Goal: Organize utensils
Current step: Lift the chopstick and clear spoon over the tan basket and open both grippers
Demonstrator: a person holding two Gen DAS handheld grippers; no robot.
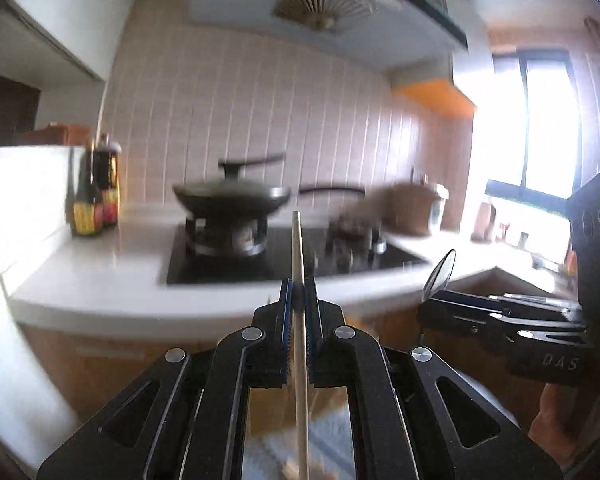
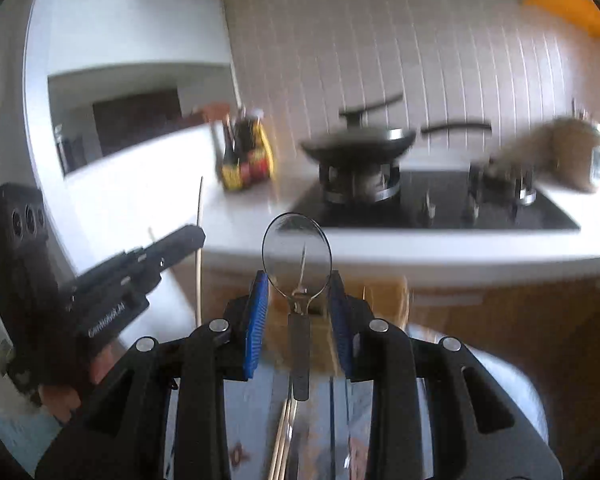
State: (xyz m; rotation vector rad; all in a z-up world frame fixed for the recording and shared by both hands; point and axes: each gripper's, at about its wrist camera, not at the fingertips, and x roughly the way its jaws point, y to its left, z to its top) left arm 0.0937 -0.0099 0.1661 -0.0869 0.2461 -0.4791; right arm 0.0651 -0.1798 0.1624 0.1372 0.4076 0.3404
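Two grippers are raised before the bench [image 1: 100, 292]: the left gripper [image 1: 299, 292] clenched on a chopstick [image 1: 298, 248] pointing to twelve o'clock, the right gripper [image 2: 298, 300] with its fingers grasping a spoon [image 2: 297, 248], bowl at twelve o'clock.

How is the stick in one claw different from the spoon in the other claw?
The chopstick is a thin, pale, straight stick; the spoon is shiny metal with a round bowl. The left claw is squeezed nearly shut on the chopstick; the right claw stands wider around the spoon. Both stick out past their claw's tips.
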